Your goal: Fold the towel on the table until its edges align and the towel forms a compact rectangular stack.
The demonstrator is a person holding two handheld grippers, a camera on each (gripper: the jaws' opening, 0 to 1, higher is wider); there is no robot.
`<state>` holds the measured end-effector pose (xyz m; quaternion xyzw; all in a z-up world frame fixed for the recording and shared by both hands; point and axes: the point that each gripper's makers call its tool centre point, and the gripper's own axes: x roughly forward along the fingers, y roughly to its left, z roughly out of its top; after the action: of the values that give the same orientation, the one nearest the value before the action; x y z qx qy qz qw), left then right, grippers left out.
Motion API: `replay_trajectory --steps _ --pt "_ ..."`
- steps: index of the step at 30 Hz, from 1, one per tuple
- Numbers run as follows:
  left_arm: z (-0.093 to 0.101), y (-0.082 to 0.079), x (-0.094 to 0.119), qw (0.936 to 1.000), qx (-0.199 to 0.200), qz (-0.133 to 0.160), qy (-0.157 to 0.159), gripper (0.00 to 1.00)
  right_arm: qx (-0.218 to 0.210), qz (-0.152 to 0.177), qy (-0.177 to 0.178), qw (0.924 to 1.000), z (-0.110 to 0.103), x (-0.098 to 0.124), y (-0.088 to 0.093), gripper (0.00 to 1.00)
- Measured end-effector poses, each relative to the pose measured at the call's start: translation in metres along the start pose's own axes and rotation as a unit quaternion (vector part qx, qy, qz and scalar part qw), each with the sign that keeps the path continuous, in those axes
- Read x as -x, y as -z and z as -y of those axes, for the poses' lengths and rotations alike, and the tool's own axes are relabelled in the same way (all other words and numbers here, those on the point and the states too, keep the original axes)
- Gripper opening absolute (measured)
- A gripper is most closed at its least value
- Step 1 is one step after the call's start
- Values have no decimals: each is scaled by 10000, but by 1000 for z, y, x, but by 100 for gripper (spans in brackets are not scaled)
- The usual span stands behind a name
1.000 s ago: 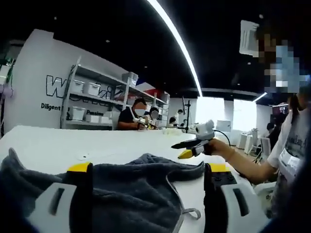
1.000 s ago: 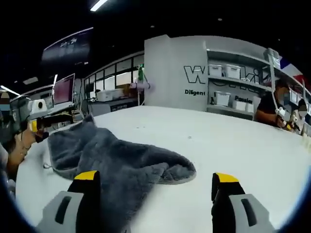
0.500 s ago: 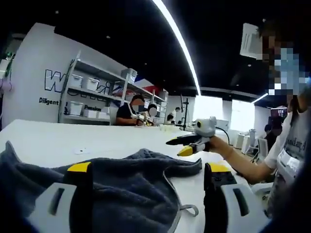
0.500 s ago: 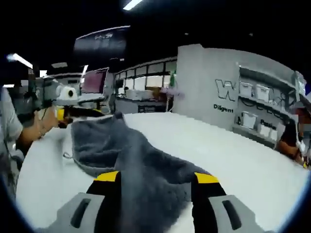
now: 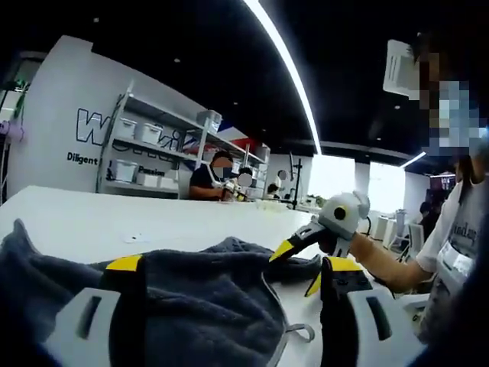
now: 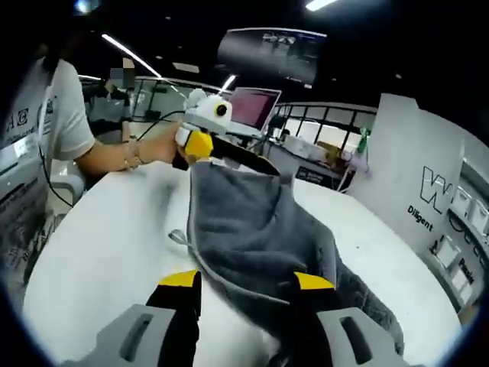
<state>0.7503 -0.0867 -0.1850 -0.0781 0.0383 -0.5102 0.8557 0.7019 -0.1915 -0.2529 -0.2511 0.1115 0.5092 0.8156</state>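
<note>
Two hand-held grippers on a grey towel over a white tabletop

The grey towel (image 6: 267, 241) lies rumpled on the white tabletop (image 6: 99, 260), a small hanging loop (image 6: 177, 238) at its hem. The right hand-held gripper (image 6: 243, 281) has its yellow-tipped jaws drawn in on the towel's near corner, cloth bunched between them. The left hand-held gripper (image 5: 229, 264) has towel between its jaws at the far corner; its grip cannot be told. Storage shelves (image 5: 149, 157) stand behind.
</note>
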Motion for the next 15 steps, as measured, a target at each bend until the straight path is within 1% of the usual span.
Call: replay_trajectory --steps 2,4,8,10,15 --pt "0 0 0 10000 22 -6 11 99 -131 -173 62 9997 5 0 11 48" --pt "0 0 0 10000 22 -8 12 99 -206 -205 349 9990 19 6 16 48" --pt "0 0 -1 10000 50 0 -19 99 -463 -179 438 9978 27 13 21 46" --pt "-1 1 -1 10000 75 -5 -3 99 -509 -230 538 9970 32 14 25 45" --pt "-1 3 -1 9999 161 -16 5 99 -846 -201 537 9948 34 14 31 41"
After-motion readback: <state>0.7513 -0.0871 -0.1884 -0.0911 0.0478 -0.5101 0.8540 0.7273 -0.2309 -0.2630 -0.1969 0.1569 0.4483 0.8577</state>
